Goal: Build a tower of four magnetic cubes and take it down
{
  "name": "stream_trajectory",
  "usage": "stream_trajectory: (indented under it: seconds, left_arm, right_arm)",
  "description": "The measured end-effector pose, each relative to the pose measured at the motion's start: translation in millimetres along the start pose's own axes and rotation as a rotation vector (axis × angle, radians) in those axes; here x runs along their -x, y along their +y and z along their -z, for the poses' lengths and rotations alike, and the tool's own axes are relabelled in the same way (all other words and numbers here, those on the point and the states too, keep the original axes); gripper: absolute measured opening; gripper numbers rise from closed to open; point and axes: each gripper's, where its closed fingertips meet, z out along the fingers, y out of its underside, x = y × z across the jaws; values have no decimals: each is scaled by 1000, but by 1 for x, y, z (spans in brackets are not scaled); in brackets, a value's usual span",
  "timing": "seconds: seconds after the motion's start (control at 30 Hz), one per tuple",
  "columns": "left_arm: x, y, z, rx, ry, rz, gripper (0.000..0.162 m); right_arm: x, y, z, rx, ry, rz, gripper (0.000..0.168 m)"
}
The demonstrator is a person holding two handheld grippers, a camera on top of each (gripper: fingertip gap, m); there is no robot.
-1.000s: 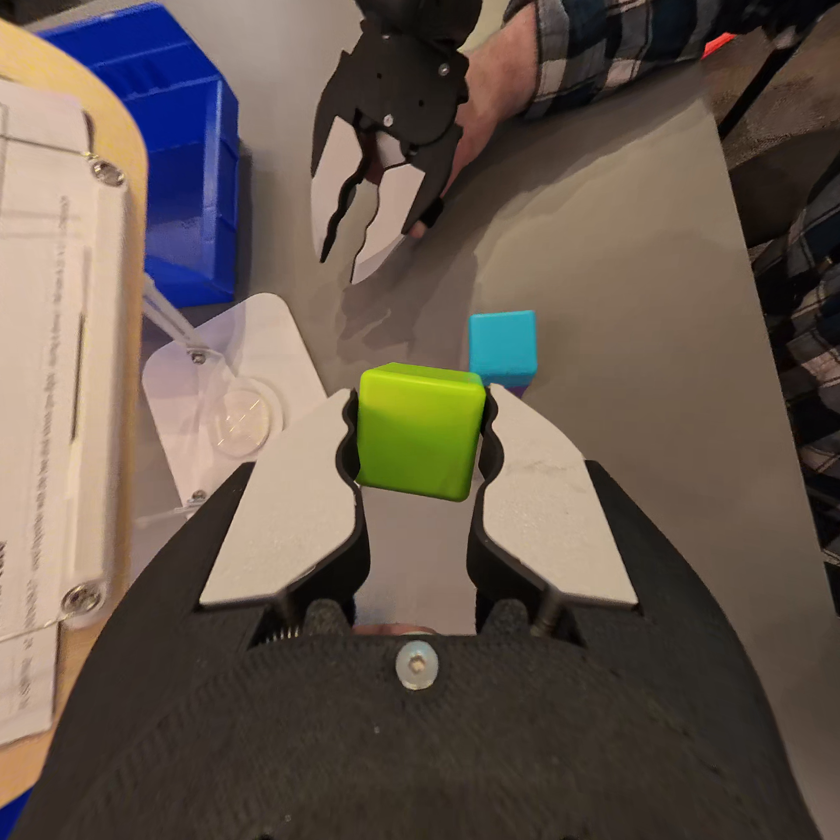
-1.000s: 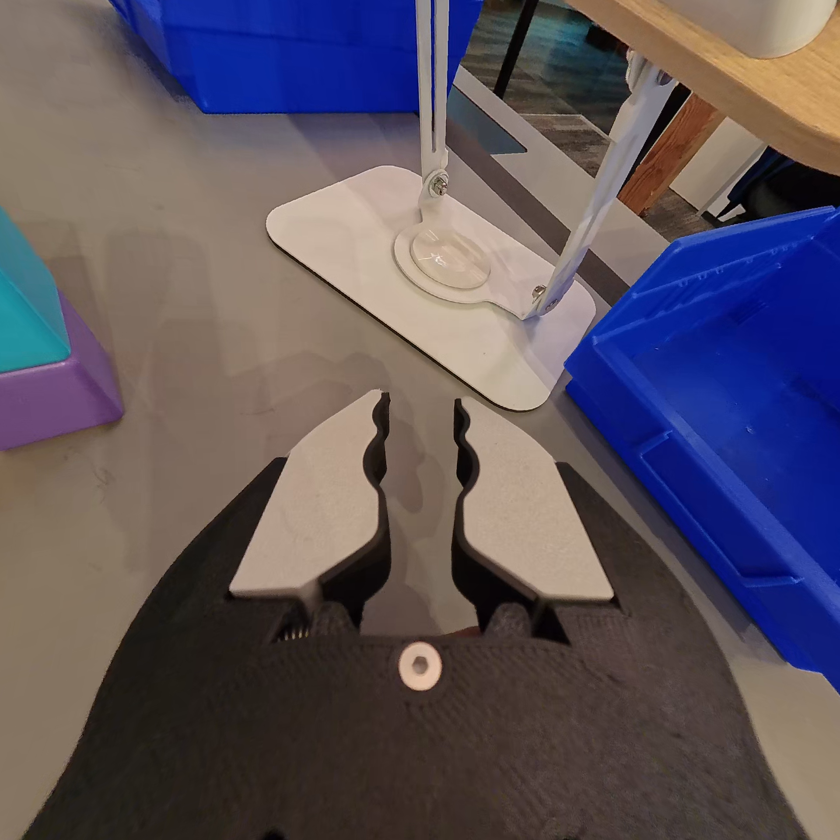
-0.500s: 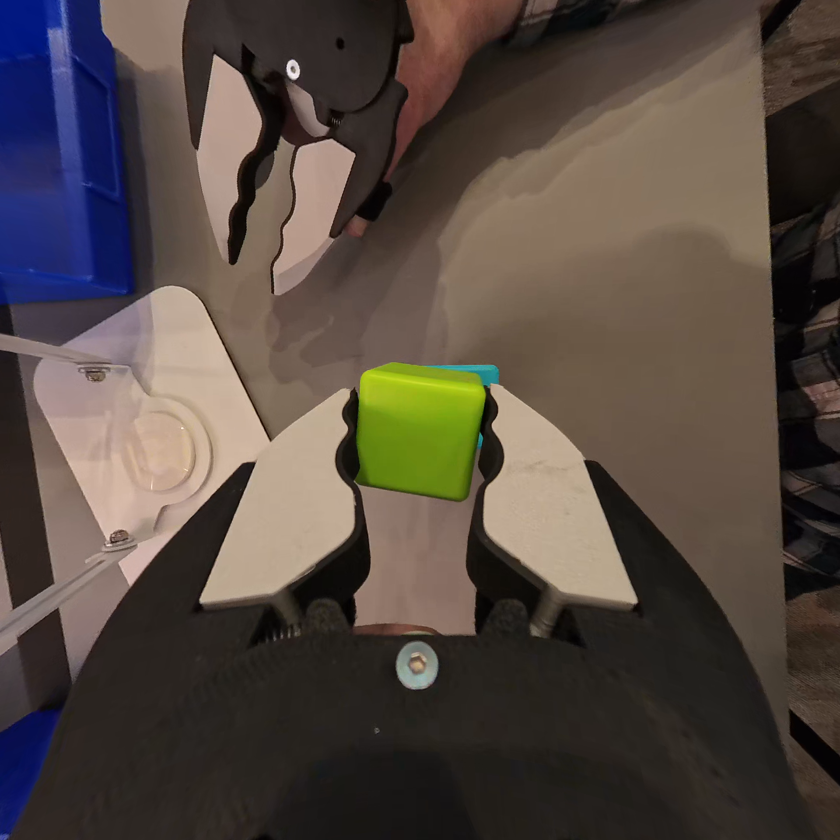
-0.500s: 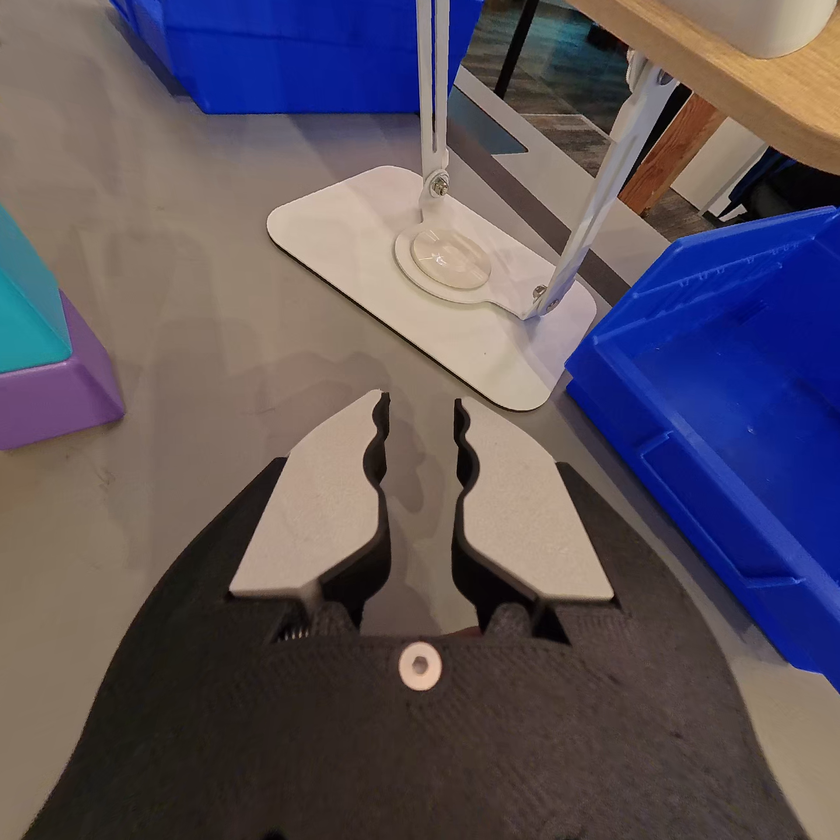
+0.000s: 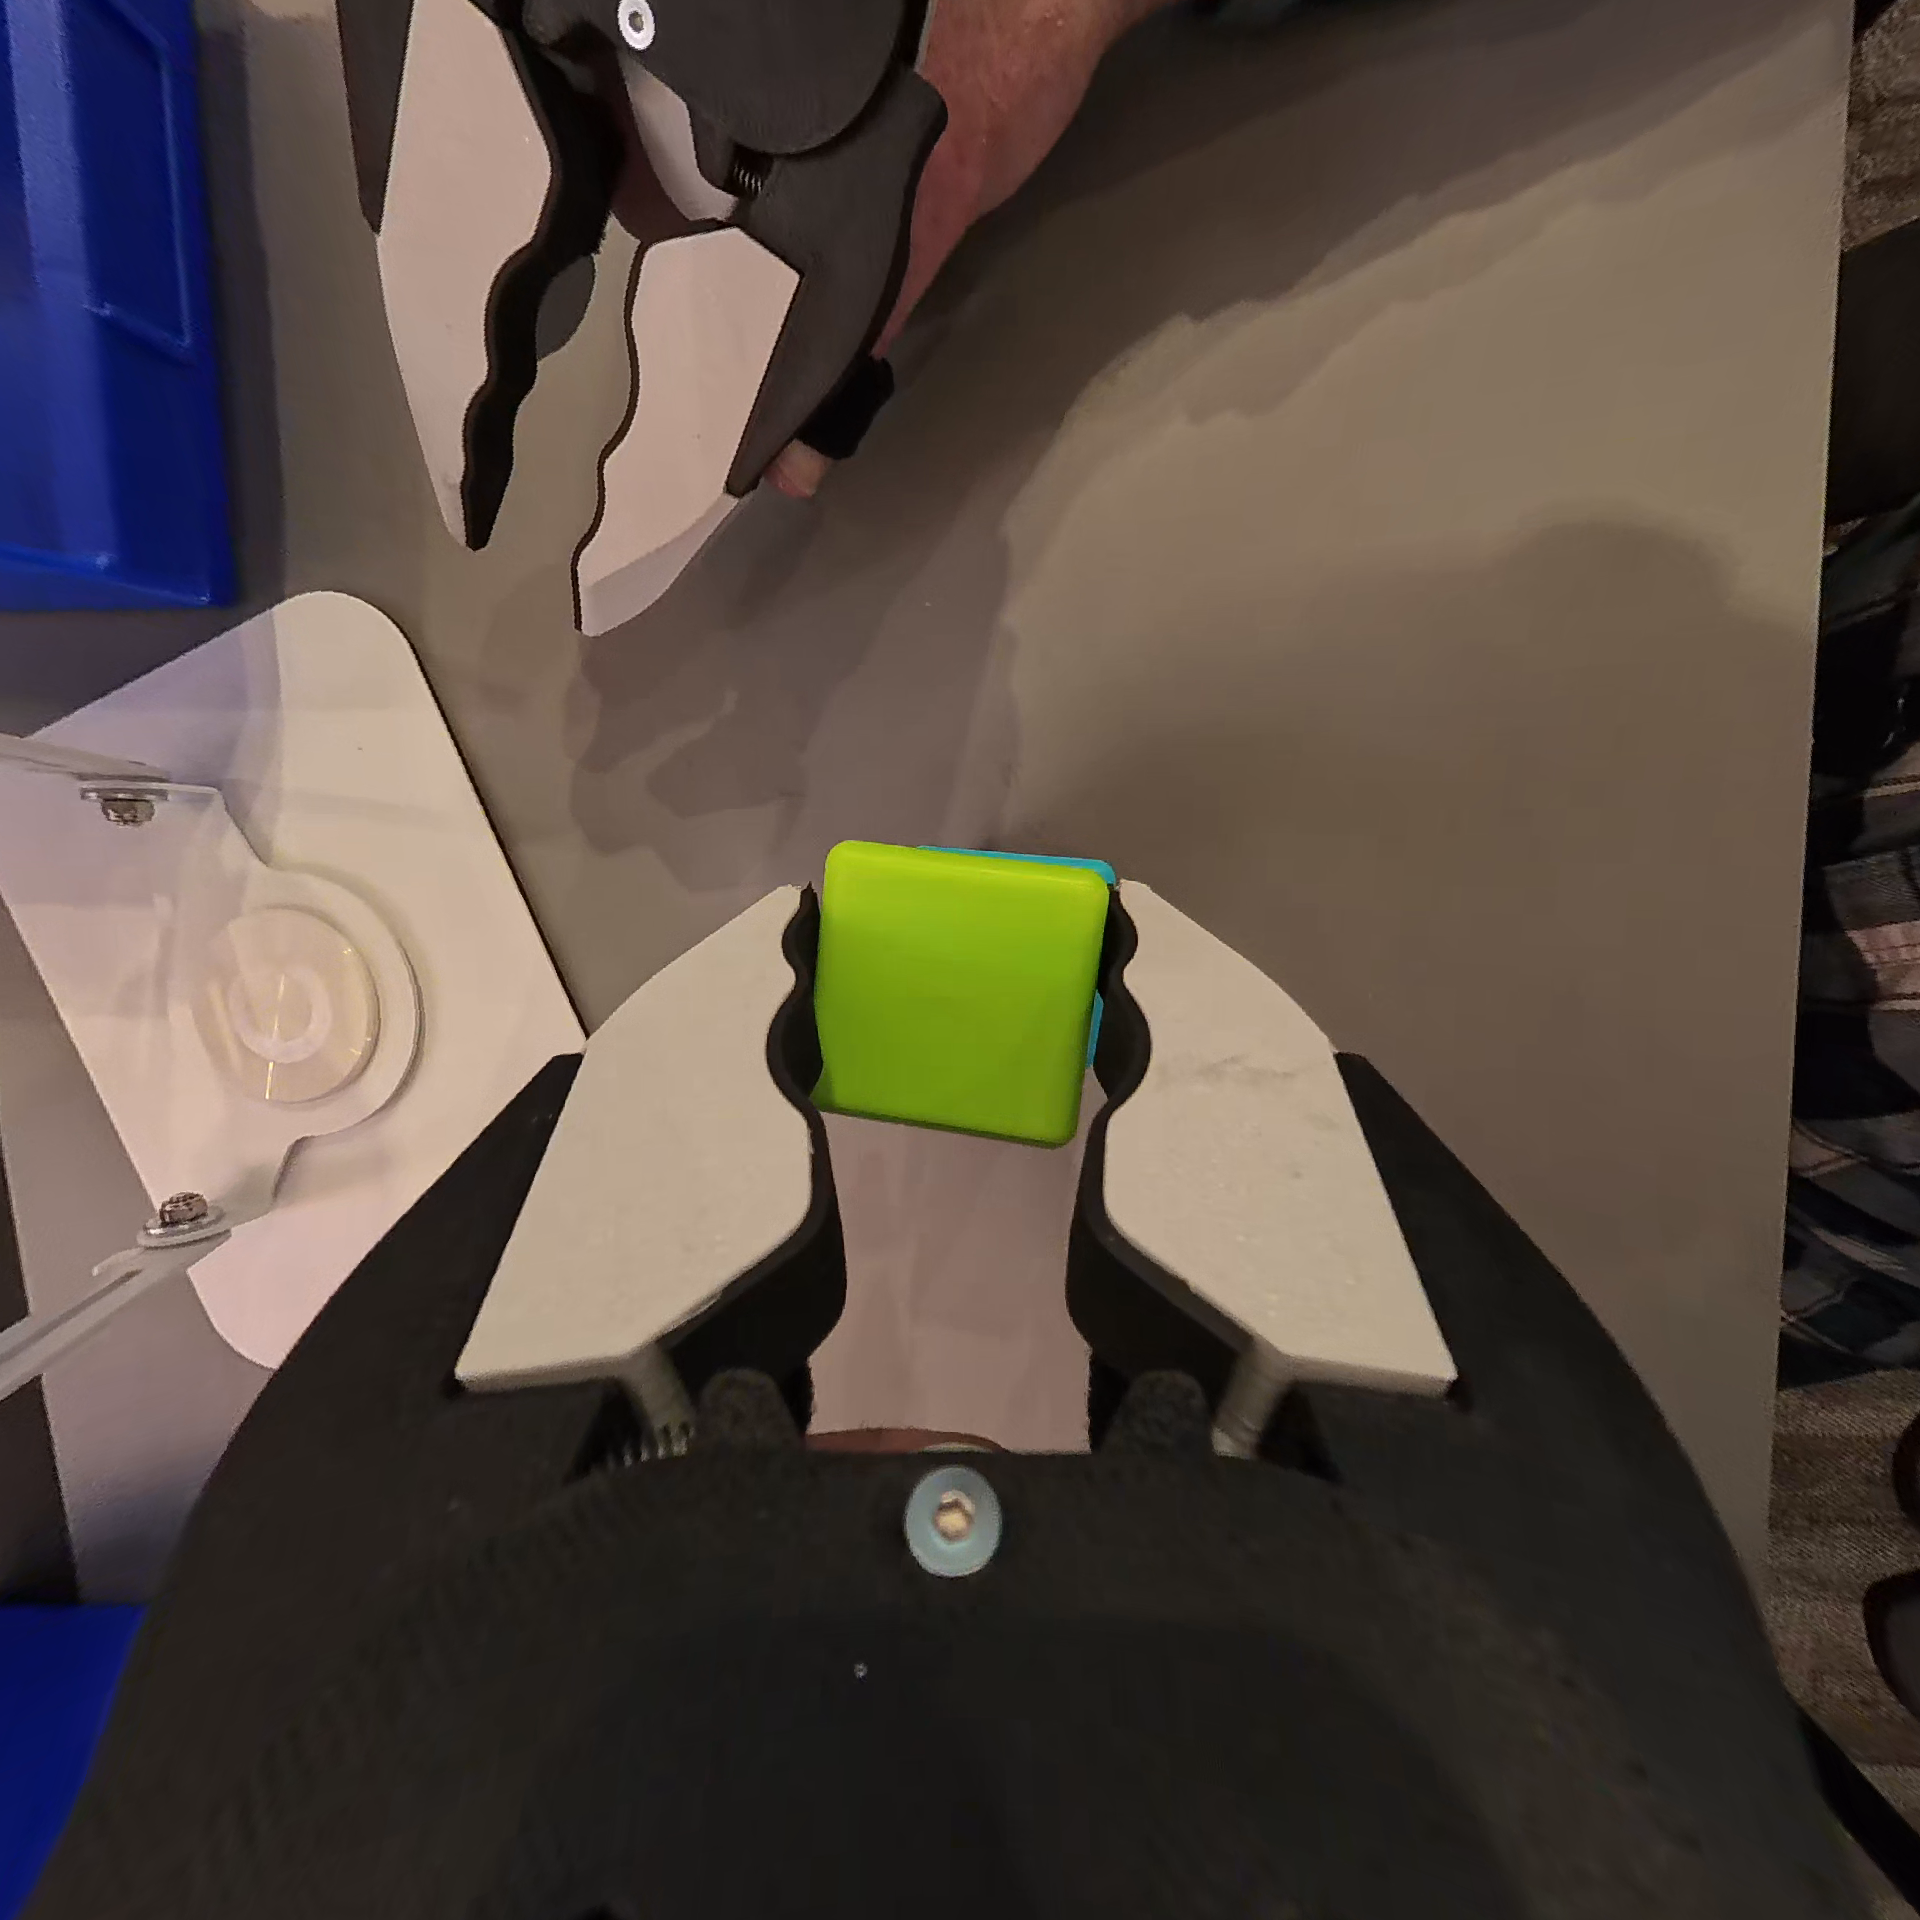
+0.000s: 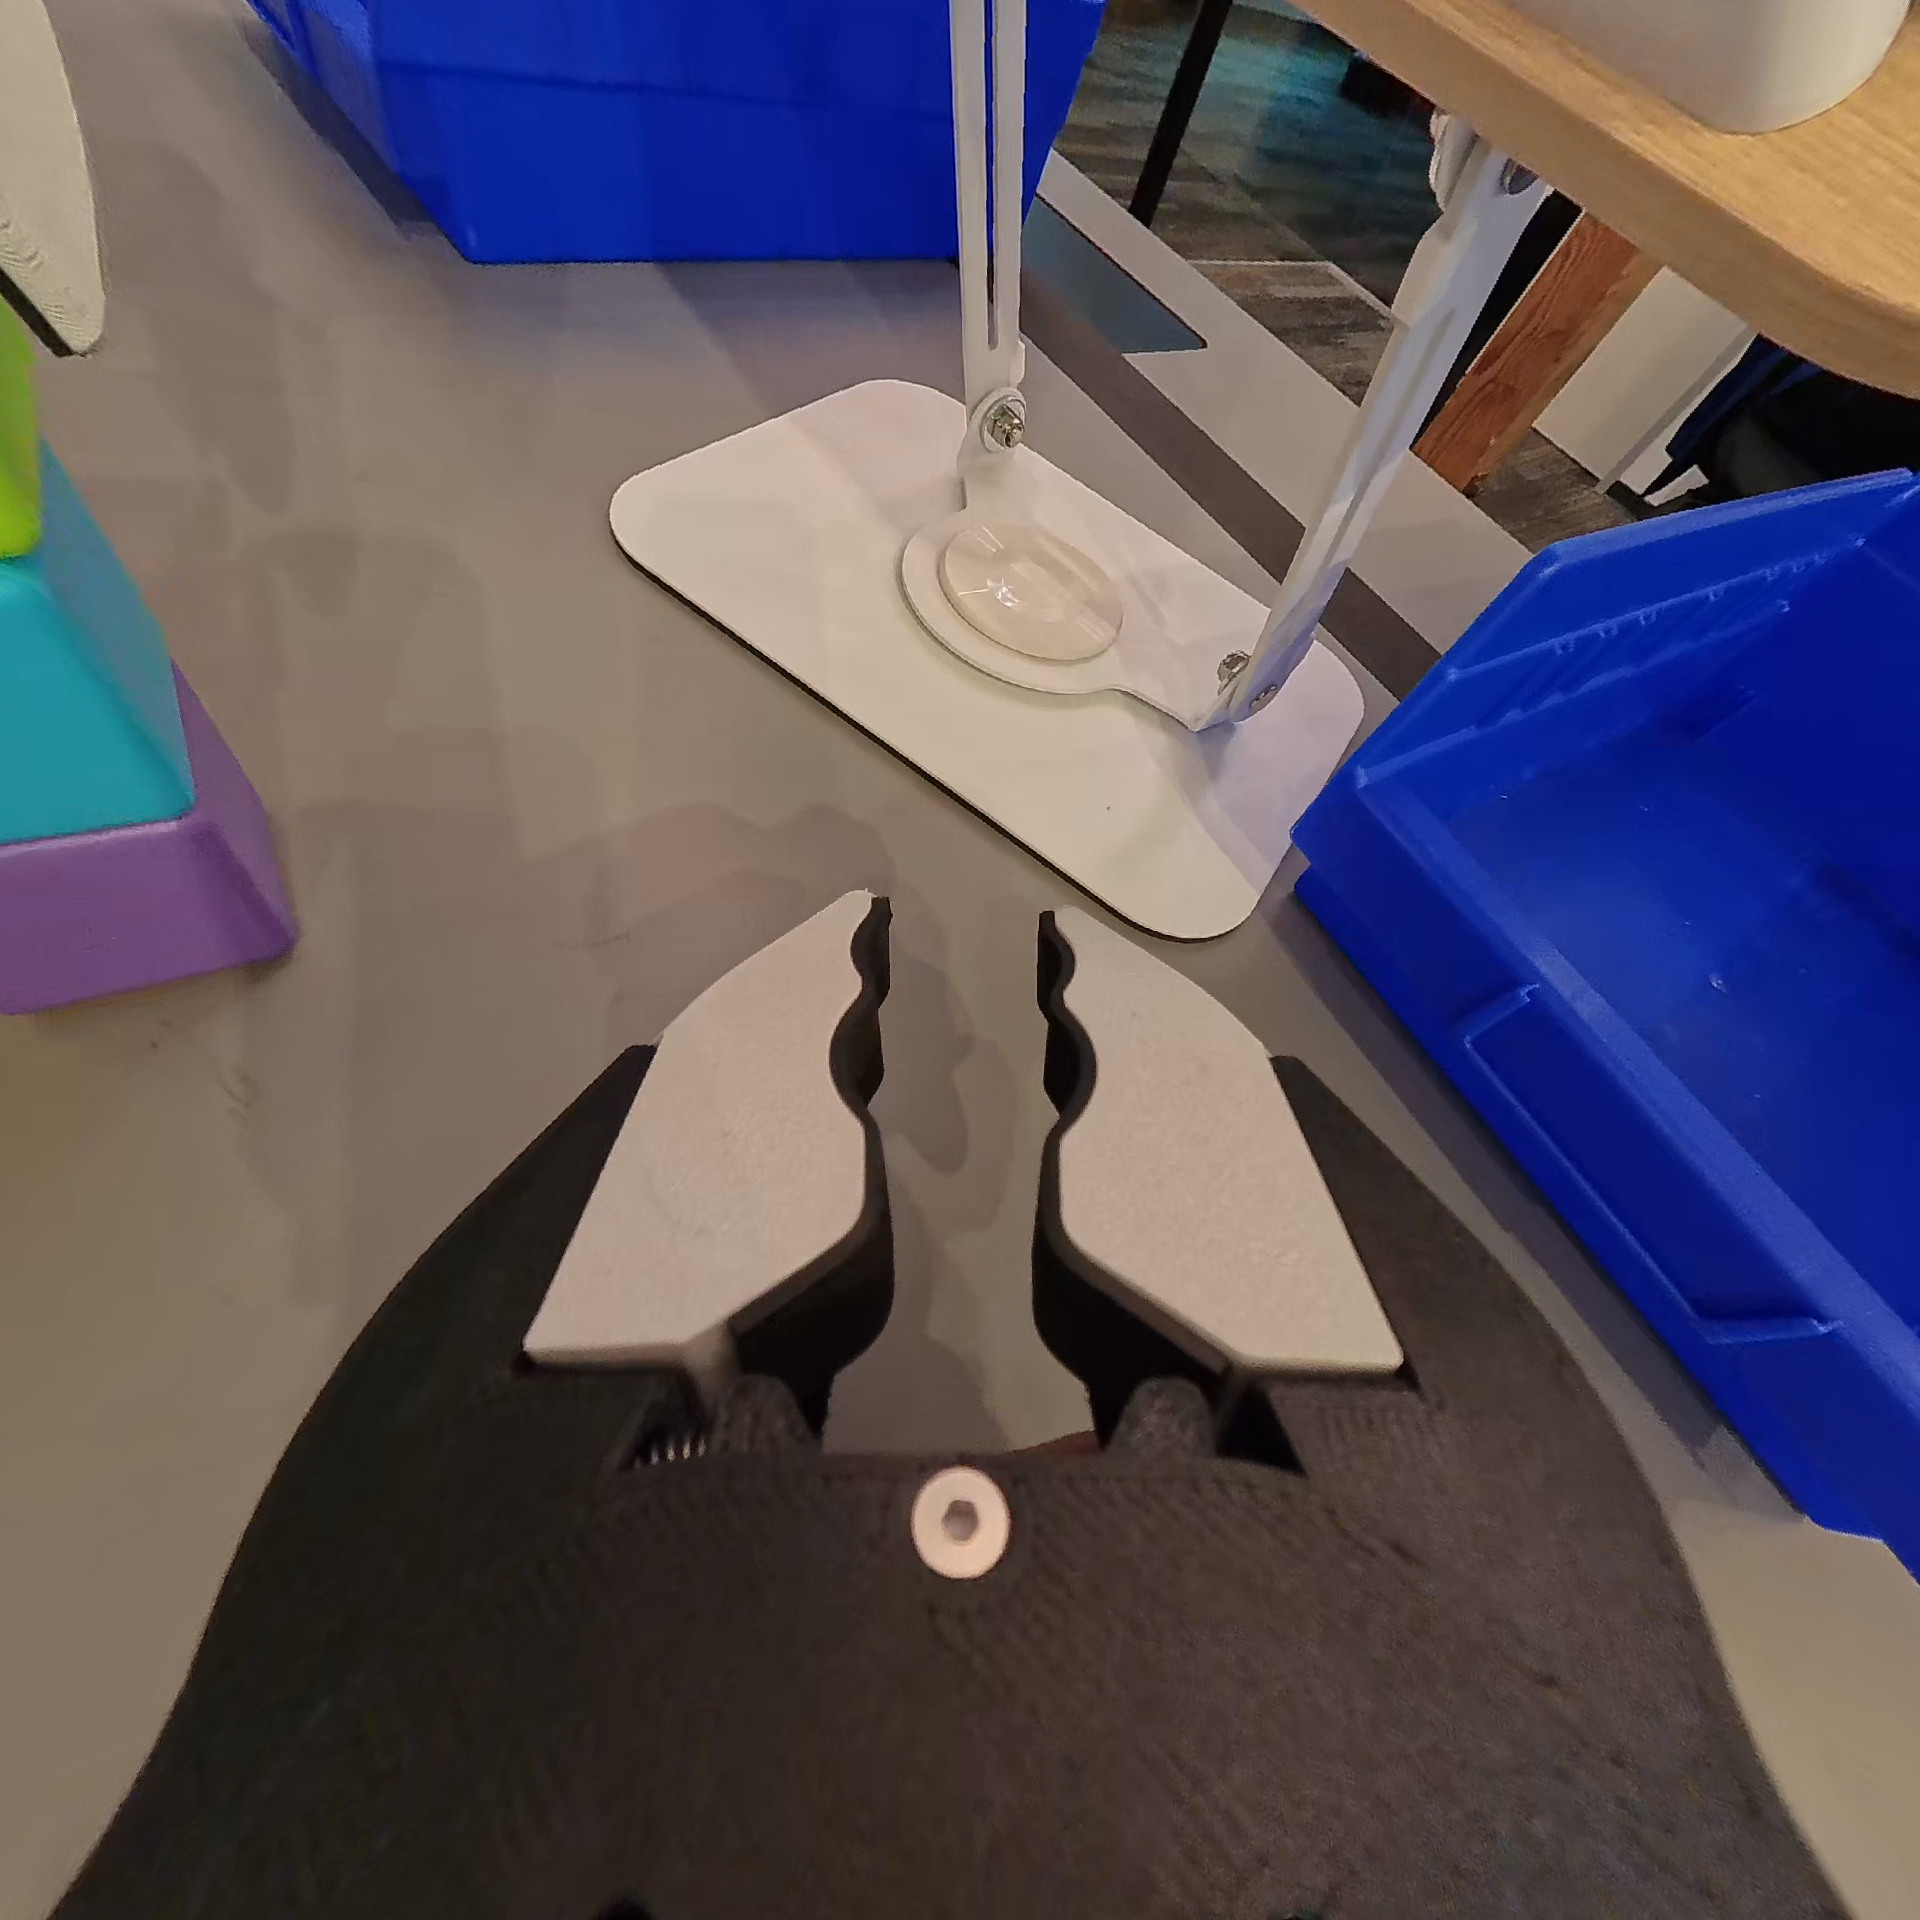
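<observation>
The left gripper [image 5: 961, 997] clamps a green cube [image 5: 956, 992] over the blue cube [image 5: 1096, 871] on a grey table [image 5: 1351, 727] — the right gripper [image 6: 961, 925], slightly parted, holds nothing — no writing readable.

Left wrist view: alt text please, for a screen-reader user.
Seen from above, the left gripper jaws clamp a lime green cube over a cyan cube on a grey table. The right gripper, held in a hand, is open and empty beyond it, near a white stand base.
</observation>
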Motion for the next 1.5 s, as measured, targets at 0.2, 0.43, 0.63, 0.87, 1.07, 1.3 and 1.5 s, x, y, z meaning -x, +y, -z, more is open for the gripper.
stream_trajectory:
  seconds: [0.2,0.43,0.63,0.87,1.07,1.3,1.5]
  left_arm:
    - [-4,-2,-1,-7,-40,15,50]
    - [-1,0,-1,-23,-68,19,51]
    - [-7,-3,-4,-42,-47,-12,54]
    - [-5,-7,2,-90,-48,-8,66]
    - [-4,-15,22,-192,-62,-26,79]
    - [8,-18,65,-355,-162,5,74]
    - [25,-1,100,-481,-277,51,20]
  right_arm:
    - [0,0,0,0,0,2,27]
    - [0,0,0,0,0,1,27]
    - [0,0,0,0,-1,0,27]
    - [0,0,0,0,-2,-1,27]
    - [0,0,0,-1,-1,-2,27]
    - [0,0,0,-2,-2,-4,27]
    - [0,0,0,-3,-1,-7,27]
